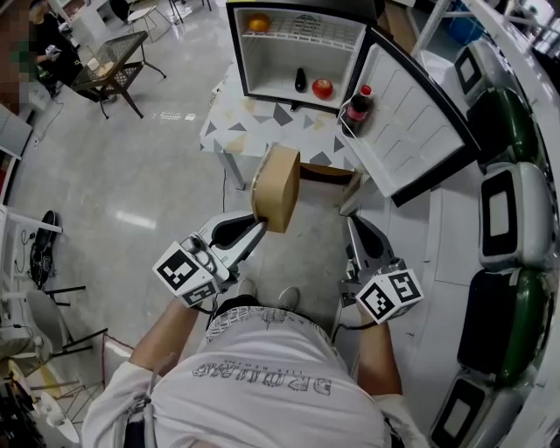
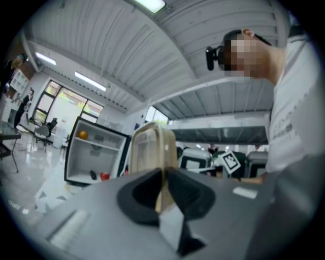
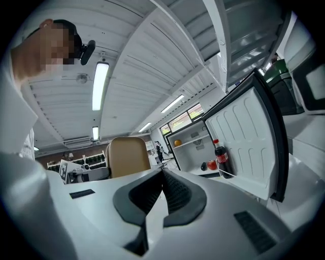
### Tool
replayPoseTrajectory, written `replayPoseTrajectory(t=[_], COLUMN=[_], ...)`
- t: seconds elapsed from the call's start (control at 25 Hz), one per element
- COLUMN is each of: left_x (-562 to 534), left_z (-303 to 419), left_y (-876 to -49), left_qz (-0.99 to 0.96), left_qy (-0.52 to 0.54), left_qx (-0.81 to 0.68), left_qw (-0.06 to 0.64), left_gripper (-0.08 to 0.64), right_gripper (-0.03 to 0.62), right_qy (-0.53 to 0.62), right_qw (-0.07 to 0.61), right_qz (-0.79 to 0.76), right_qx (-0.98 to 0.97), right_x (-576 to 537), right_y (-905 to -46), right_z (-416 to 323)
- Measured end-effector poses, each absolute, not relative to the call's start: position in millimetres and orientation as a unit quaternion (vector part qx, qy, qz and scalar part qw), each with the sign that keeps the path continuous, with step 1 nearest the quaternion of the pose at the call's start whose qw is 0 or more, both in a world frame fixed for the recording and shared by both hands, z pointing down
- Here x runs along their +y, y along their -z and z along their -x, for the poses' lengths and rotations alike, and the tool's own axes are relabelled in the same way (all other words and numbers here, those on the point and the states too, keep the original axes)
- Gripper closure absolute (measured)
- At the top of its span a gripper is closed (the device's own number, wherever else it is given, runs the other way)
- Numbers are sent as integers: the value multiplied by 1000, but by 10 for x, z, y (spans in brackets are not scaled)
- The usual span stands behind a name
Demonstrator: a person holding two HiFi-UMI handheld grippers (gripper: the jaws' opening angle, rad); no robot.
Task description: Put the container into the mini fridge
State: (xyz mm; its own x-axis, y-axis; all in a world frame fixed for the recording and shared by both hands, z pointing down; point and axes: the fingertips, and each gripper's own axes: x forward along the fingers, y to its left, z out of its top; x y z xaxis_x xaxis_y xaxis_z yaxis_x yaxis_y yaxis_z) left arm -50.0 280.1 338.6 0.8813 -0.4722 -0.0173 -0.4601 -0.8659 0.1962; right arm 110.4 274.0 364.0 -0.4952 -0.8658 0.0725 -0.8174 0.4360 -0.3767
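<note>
A tan lidded container [image 1: 276, 188] stands on edge, held up in front of me by my left gripper [image 1: 262, 227], whose jaws are shut on its lower rim. From the left gripper view the container [image 2: 150, 152] rises straight out of the closed jaws. My right gripper [image 1: 353, 216] is shut with nothing in it, to the right of the container [image 3: 127, 156]. The mini fridge [image 1: 302, 52] stands open ahead on a patterned table [image 1: 229, 122], its door [image 1: 409, 118] swung right. Inside are an orange [image 1: 257, 23] on the shelf, and a dark item [image 1: 301, 80] and a red fruit [image 1: 323, 87] on the floor.
A cola bottle [image 1: 358, 103] sits in the fridge door rack. White and green machines [image 1: 512, 214] line the right side. A small dark table [image 1: 112, 63] and a seated person are at the far left. Open grey floor [image 1: 114, 201] lies to the left.
</note>
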Motion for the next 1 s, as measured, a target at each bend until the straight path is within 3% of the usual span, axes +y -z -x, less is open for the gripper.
replayPoseTrajectory(t=[1.0], left_x=[2169], left_z=[397], left_y=[-3516], left_qz=[-962], left_qy=[41], left_qx=[-251], left_qw=[96], left_gripper=[512], right_gripper=[591], right_qy=[189], right_qw=[58], right_qz=[501], right_qx=[843], right_x=[2154], right_y=[-3814], right_z=[-1296])
